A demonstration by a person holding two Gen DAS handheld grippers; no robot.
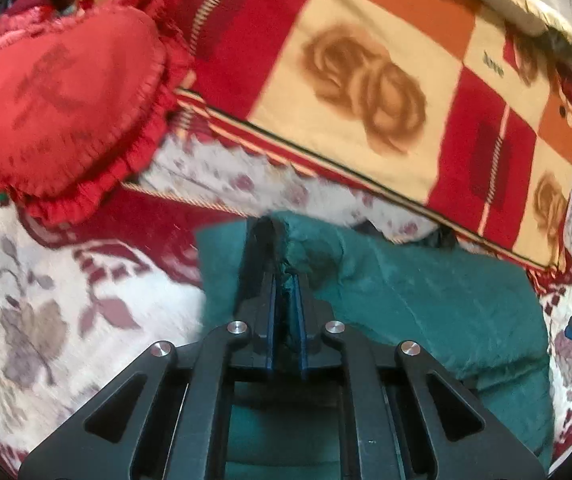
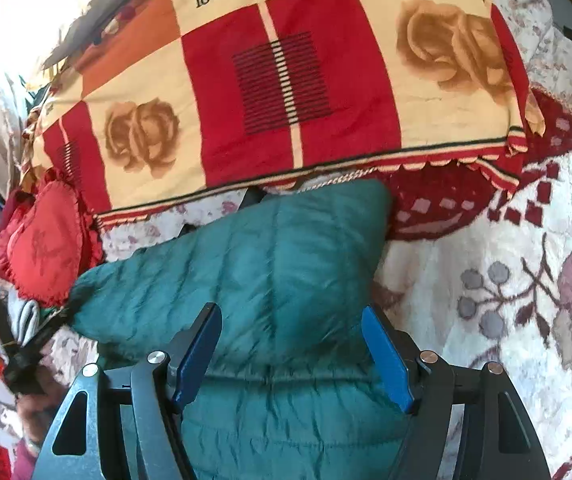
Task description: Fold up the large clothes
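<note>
A teal quilted jacket (image 1: 437,304) lies on a floral bedspread (image 1: 26,300). My left gripper (image 1: 284,276) is shut on a bunched edge of the jacket, its fingers pinching the teal fabric. In the right wrist view the jacket (image 2: 254,264) lies folded over, spread under my right gripper (image 2: 291,344), which is open with its blue pads on either side of the fabric and nothing between them. The left gripper shows at the left edge of the right wrist view (image 2: 26,356), held in a hand.
A red, orange and cream rose-patterned blanket (image 1: 365,80) (image 2: 286,80) lies folded beyond the jacket. A red heart-shaped frilled cushion (image 1: 66,108) (image 2: 42,244) sits to the left. The floral bedspread (image 2: 505,280) extends to the right.
</note>
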